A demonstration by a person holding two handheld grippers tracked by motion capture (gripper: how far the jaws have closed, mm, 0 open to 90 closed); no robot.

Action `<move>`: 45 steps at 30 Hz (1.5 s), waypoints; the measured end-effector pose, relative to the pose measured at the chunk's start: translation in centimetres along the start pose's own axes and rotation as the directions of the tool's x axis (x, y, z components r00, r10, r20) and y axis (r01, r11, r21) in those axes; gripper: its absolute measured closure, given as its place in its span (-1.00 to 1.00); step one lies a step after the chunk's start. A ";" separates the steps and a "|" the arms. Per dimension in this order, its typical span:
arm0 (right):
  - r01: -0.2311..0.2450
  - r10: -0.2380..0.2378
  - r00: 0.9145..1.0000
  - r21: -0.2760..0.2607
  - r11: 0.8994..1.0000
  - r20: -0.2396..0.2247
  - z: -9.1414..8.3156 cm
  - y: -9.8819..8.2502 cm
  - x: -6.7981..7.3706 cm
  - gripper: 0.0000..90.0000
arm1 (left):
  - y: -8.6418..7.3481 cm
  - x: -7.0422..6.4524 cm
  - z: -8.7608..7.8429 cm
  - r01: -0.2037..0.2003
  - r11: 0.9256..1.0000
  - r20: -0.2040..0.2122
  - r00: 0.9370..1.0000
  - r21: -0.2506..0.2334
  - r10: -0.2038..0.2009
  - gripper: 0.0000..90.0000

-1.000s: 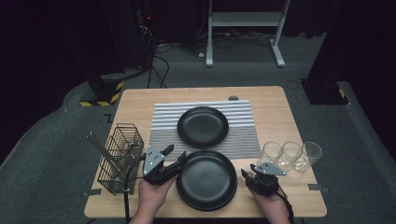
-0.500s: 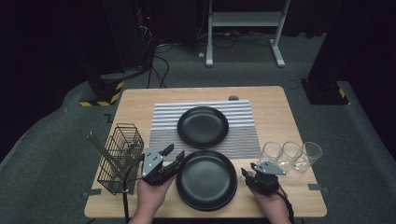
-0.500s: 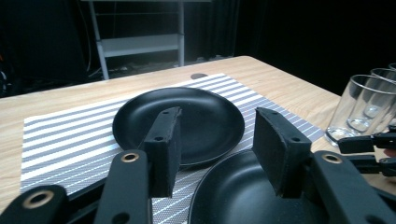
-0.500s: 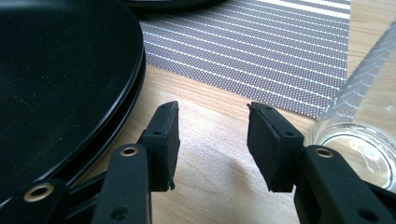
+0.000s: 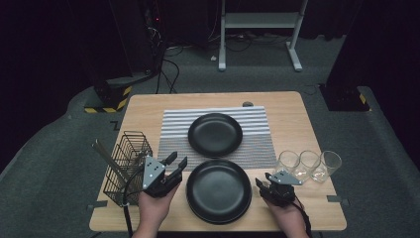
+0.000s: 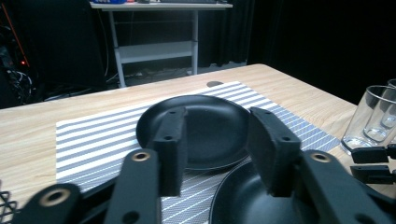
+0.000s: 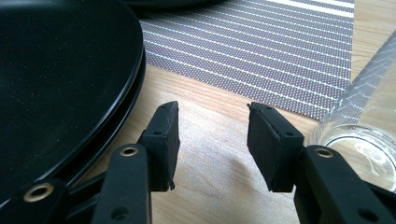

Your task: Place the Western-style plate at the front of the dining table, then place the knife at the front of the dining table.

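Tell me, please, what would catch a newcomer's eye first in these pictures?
Two black plates stand out: the far plate on the striped mat mid-table, the near plate at the front edge, apparently stacked on another. The left gripper and right gripper flank the near plate with nothing between their jaws; the left's have just been closing. A wire basket sits left, three glasses right.

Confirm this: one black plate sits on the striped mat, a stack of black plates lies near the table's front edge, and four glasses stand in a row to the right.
Not quite: the glasses number three, not four, as the high view shows. The rest holds: one black plate sits on the striped mat, and the stack of black plates lies near the front edge of the table.
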State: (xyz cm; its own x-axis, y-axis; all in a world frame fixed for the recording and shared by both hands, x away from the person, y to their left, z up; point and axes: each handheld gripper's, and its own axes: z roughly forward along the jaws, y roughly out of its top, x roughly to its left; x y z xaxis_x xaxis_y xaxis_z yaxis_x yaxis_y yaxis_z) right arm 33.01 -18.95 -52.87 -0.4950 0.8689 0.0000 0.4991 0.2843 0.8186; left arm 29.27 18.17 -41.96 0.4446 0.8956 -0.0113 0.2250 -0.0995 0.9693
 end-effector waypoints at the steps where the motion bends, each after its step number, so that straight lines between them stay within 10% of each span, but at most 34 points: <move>1: -0.005 0.005 1.000 0.000 1.000 -0.004 0.0 0.0 0.0 0.19 | 0.1 0.1 -0.2 -0.002 1.000 -0.003 1.000 0.000 0.002 0.33; 45: -0.025 0.025 1.000 0.021 0.999 -0.016 0.4 0.1 -0.3 0.18 | 3.1 1.7 -2.9 -0.015 0.999 -0.032 0.999 -0.042 0.014 0.17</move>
State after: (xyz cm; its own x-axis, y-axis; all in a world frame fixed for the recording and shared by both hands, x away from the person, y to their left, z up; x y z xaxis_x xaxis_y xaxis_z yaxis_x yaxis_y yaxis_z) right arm 33.46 -18.99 -52.99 -0.4931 0.8694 0.0297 0.5262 0.2709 0.8061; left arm 28.26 20.64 -38.22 0.4199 0.9075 0.0097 0.1816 -0.0945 0.9788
